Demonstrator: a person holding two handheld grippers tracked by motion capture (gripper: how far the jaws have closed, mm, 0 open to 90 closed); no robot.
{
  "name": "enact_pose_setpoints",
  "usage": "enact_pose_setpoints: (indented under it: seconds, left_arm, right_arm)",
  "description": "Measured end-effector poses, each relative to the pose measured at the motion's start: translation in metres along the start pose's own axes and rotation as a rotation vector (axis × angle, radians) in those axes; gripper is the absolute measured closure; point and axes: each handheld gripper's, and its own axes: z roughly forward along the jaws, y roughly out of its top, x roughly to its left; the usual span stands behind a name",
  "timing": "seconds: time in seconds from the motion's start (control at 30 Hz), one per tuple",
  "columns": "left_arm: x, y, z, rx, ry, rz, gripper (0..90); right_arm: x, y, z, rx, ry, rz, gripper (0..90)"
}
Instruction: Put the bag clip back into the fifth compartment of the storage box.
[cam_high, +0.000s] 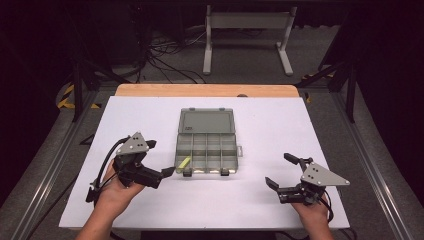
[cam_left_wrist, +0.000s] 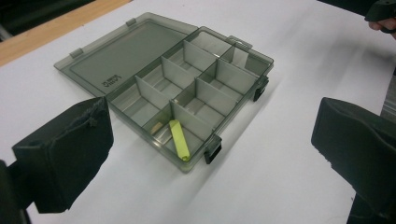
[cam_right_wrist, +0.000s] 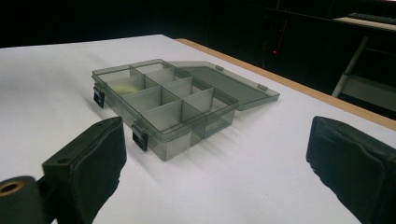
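Smoke-grey plastic organiser box (cam_high: 207, 147), lid open, w/ yellow stick (cam_high: 184, 162) in near-left compartment, long axis roughly fore-aft. My left gripper (cam_high: 167, 171) nearest, stick just ahead-right. Both grippers' fingers wide, empty; right gripper (cam_high: 280, 172) well apart.

Light falls from above onto the white bench (cam_high: 280, 125), which reads bright, almost washed out, while the room behind it sinks into near black. The compartment box (cam_left_wrist: 210, 88) casts short soft shadows beside itself. Both gripper views are slightly grainy, and the nearest black pads look perhaps a little soft.
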Motion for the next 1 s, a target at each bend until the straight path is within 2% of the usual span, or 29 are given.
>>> enact_pose_setpoints:
  seconds: [0.27, 0.3, 0.33, 0.4, 0.43, 0.47, 0.57, 0.73, 0.83, 1.0]
  left_arm:
    - [0.007, -0.018, -0.016, -0.087, -0.008, 0.0, 0.0]
    - [0.009, -0.023, -0.019, -0.118, -0.009, -0.006, 0.0]
    - [0.009, -0.023, -0.019, -0.118, -0.009, -0.006, 0.0]
    - [0.01, -0.029, -0.023, -0.158, -0.003, 0.006, 0.0]
    - [0.012, -0.034, -0.025, -0.183, -0.018, -0.004, 0.0]
    - [0.012, -0.034, -0.025, -0.183, -0.018, -0.004, 0.0]
    - [0.015, -0.044, -0.032, -0.23, -0.043, -0.024, 0.0]
    - [0.017, -0.059, -0.037, -0.326, -0.03, 0.004, 0.0]
    - [0.02, -0.067, -0.038, -0.323, -0.019, 0.0, 0.0]
    - [0.023, -0.08, -0.038, -0.353, -0.022, -0.006, 0.0]
  right_arm:
    - [0.0, 0.0, 0.0, -0.001, 0.002, 0.0, 5.4]
    - [0.0, 0.0, 0.0, -0.003, -0.001, -0.001, 5.4]
    - [0.0, 0.0, 0.0, -0.005, 0.0, 0.002, 5.4]
    - [0.0, 0.0, -0.001, -0.005, -0.001, 0.003, 5.3]
    - [0.0, 0.0, -0.001, -0.005, -0.001, 0.003, 5.3]
    - [0.0, 0.0, -0.001, -0.005, -0.001, 0.003, 5.3]
    - [0.0, 0.0, 0.0, -0.008, -0.001, 0.002, 4.9]
    - [-0.001, -0.001, 0.001, -0.011, 0.002, 0.013, 2.9]
    - [-0.001, -0.002, 0.0, -0.021, 0.005, 0.038, 1.3]
    - [-0.002, -0.002, -0.001, -0.035, 0.002, 0.04, 0.5]
